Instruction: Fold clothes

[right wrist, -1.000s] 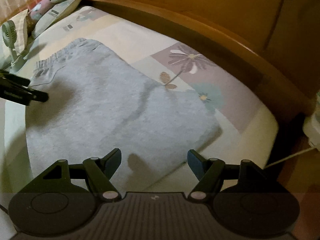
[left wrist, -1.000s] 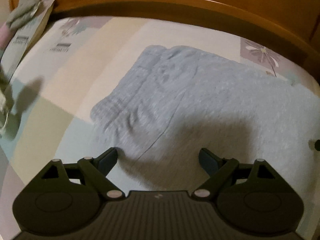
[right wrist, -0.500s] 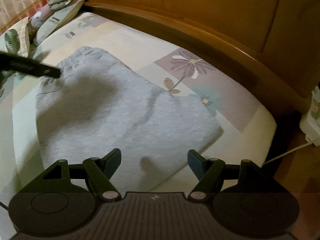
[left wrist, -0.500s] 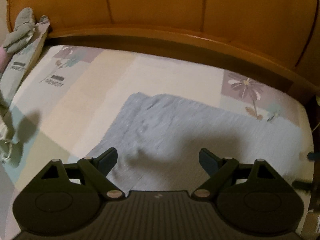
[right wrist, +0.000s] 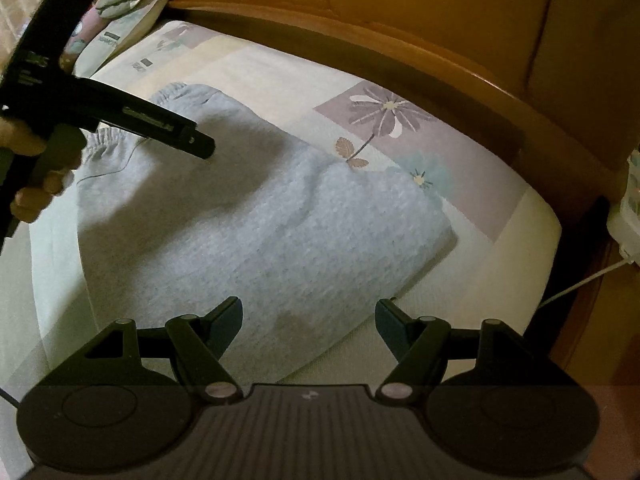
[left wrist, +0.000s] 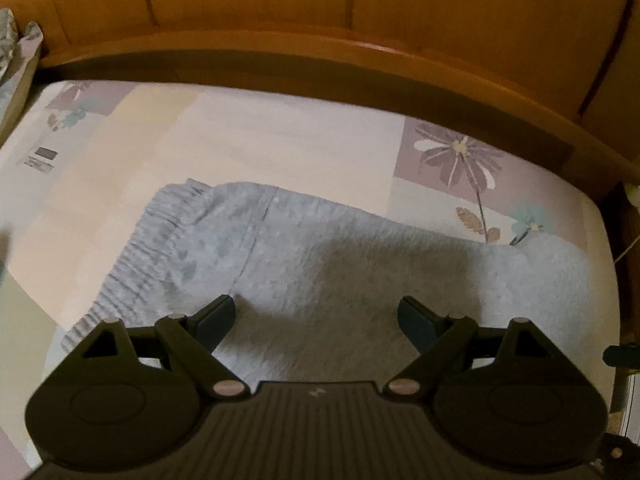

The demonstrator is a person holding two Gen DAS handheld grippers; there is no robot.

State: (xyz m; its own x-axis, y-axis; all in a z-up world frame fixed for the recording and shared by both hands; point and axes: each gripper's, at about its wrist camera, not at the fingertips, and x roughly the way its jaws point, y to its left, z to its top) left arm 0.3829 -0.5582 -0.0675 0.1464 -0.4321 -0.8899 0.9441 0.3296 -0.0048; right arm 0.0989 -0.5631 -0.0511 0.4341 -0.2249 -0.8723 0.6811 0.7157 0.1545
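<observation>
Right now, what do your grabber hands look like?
Both are matte black plastic. The left gripper and the right gripper each have two dark blue-grey fingertips on jointed black links with pale round pins, two round discs, and a ribbed middle panel bearing a tiny pale logo.

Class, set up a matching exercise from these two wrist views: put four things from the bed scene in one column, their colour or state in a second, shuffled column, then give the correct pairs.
Column A
1. grey sweatpants
2. bedsheet
3. bed frame
4. right gripper

Column B
a. orange-brown wood
b. open, holding nothing
c. folded, lying flat
d. pastel patches with a purple flower

Pairs: 1-c, 2-d, 3-a, 4-b
</observation>
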